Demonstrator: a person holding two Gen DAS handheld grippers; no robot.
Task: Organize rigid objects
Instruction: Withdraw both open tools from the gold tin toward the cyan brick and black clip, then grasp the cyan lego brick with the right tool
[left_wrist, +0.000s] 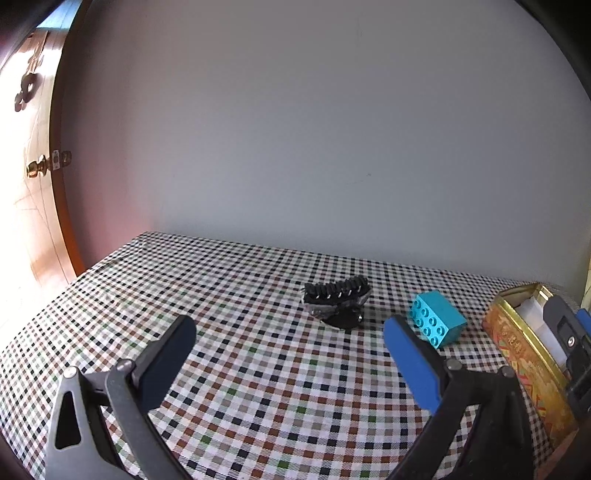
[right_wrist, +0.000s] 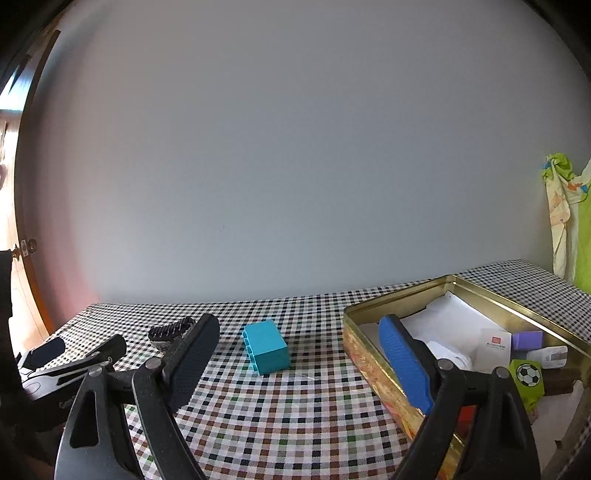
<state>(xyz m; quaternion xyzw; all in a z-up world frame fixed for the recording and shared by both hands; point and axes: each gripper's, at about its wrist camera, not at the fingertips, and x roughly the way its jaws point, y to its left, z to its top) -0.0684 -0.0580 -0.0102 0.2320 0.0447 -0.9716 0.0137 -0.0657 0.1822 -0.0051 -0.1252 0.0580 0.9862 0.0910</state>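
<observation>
Turquoise plastic marks your next likely target: the studded brick (left_wrist: 437, 318) lies on the checked worktop (left_wrist: 240, 369), tipped on its side so the studs face your left hand-held gripper (left_wrist: 290, 341). That gripper hangs over the cloth with its fingers spread wide and nothing between them. From it, the brick sits ahead and to the right, just beyond the blue finger (left_wrist: 412, 363), with its long axis running diagonally away toward the far left. The black hair clip (left_wrist: 338, 301) rests teeth-up nearly straight ahead of the same gripper, just beside the brick but apart from it.

Your right hand-held gripper (right_wrist: 301, 360) is likewise spread and empty; its blue finger (right_wrist: 404, 363) overlaps the near-left corner of the gold tin (right_wrist: 402, 295), which already holds a white card, a purple block, a green football-printed piece and other small items. Seen from this side, the brick (right_wrist: 266, 346) lies almost centred between the two fingers, a little ahead, and the tin stands immediately to its right.

Judged from these views, the right hand is better placed for the brick, since it sits between brick and tin; the left is nearer the clip. Closing across the brick's short sides should give a firmer hold than along its length
</observation>
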